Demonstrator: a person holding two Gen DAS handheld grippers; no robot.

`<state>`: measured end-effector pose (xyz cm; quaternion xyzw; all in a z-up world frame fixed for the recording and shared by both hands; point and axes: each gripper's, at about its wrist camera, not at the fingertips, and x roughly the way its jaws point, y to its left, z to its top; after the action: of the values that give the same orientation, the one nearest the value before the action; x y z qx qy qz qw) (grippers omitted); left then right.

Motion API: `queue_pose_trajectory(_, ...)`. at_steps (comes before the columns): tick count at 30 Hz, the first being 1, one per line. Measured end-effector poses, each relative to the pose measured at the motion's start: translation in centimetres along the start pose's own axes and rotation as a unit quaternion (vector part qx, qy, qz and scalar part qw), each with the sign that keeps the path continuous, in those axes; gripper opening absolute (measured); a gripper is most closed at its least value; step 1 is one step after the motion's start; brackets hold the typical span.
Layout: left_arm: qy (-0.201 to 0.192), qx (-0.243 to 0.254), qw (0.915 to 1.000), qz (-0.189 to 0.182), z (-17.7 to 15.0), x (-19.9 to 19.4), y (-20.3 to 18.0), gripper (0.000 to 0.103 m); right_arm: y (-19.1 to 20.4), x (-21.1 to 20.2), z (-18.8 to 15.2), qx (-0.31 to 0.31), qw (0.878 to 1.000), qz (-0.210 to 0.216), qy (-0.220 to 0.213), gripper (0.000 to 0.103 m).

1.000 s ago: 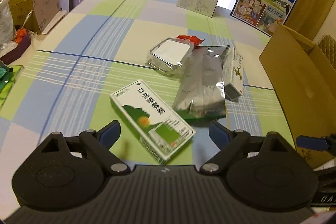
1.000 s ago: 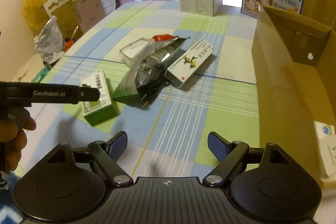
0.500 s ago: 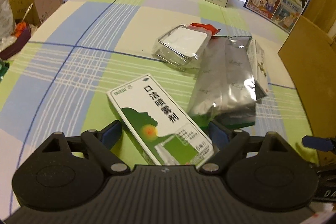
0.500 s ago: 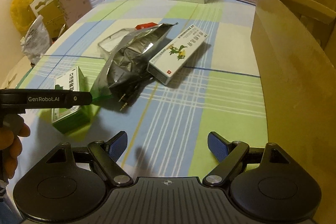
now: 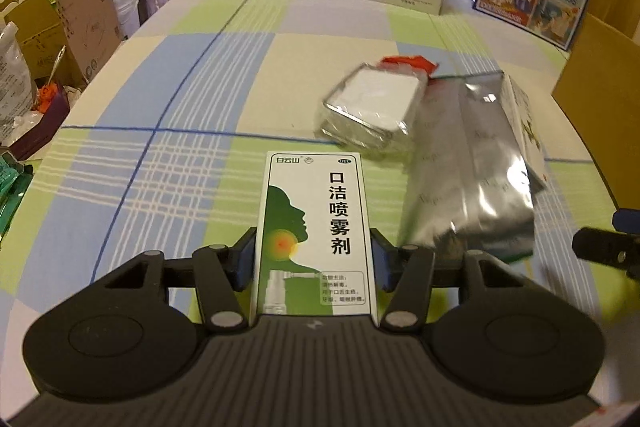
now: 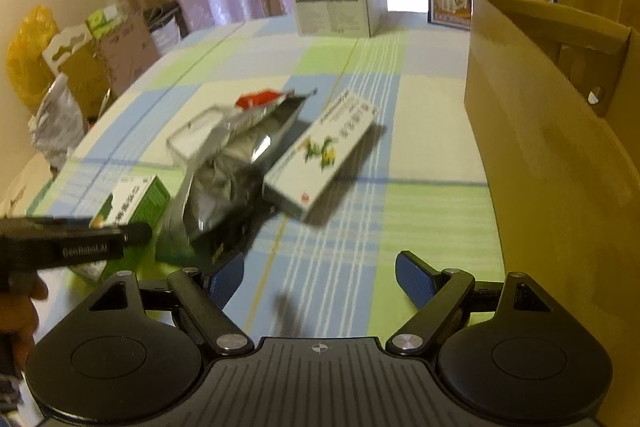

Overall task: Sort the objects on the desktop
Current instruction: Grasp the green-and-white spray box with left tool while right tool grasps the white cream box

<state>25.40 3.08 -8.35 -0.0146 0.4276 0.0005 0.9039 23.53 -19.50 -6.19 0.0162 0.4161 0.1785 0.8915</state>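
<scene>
From the left gripper (image 5: pixel 314 259) we look low along the desk (image 5: pixel 192 75) toward the curtains; from the right gripper (image 6: pixel 320 277) likewise, further right. Both views share the silver bag (image 5: pixel 472 163) (image 6: pixel 236 163) mid-desk.

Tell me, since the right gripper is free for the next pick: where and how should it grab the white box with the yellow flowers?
Grip the white flower box across its two long side faces near the middle, coming from above. It lies flat and long; its left edge sits against the silver bag, so the right gripper, open, needs care there.
</scene>
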Motion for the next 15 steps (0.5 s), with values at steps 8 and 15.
queue_pose_trajectory(8,-0.014,-0.006,0.9999,-0.002,0.8,0.6,0.3,0.051,-0.5,2.8,3.6,0.048,0.999,0.014,-0.006,0.070)
queue_pose_trajectory(15,-0.018,-0.009,0.9998,0.000,0.8,0.7,0.5,0.051,-1.3,6.7,5.4,0.097,0.994,0.028,0.035,0.062)
